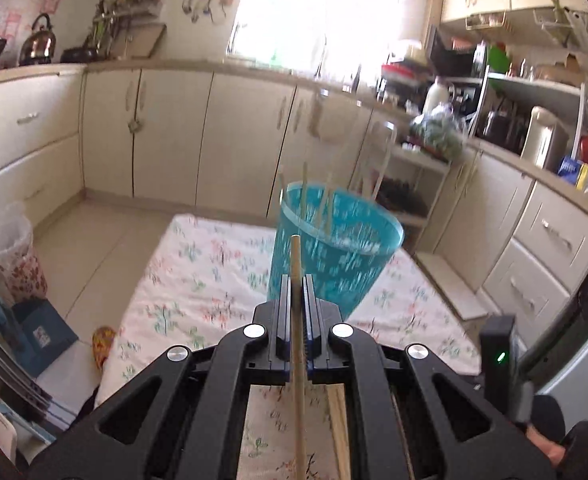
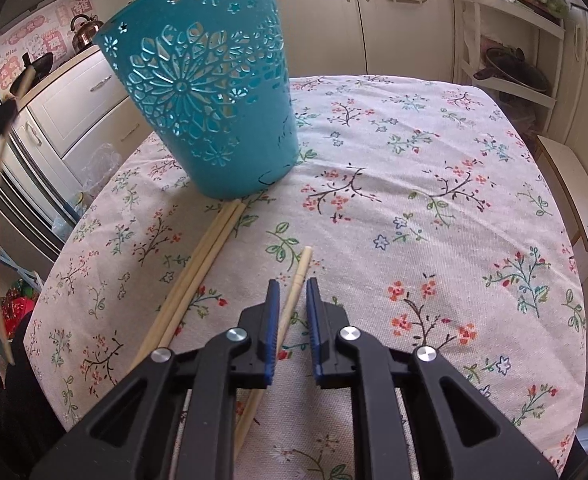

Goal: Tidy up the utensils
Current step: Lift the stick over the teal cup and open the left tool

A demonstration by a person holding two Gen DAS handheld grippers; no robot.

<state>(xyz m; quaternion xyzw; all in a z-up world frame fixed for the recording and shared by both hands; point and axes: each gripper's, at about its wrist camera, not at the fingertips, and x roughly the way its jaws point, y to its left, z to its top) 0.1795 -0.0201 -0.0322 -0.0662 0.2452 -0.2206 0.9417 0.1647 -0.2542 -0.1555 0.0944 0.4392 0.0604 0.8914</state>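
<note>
- Chopstick (image 1: 297, 300) sits clamped in the left gripper (image 1: 297, 284), aimed at 12 o'clock toward the teal basket (image 1: 334, 248).
- Basket stands on the floral cloth (image 2: 414, 200), sticks (image 1: 304, 192) inside.
- Right gripper (image 2: 293, 292) is narrowly parted around a loose chopstick (image 2: 300, 272); a pair (image 2: 198, 272) lies at 10 o'clock.

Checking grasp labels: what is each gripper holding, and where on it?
Left gripper is shut on a chopstick below its upper end. Right gripper is open, straddling a single chopstick on the tablecloth, holding nothing.
</note>
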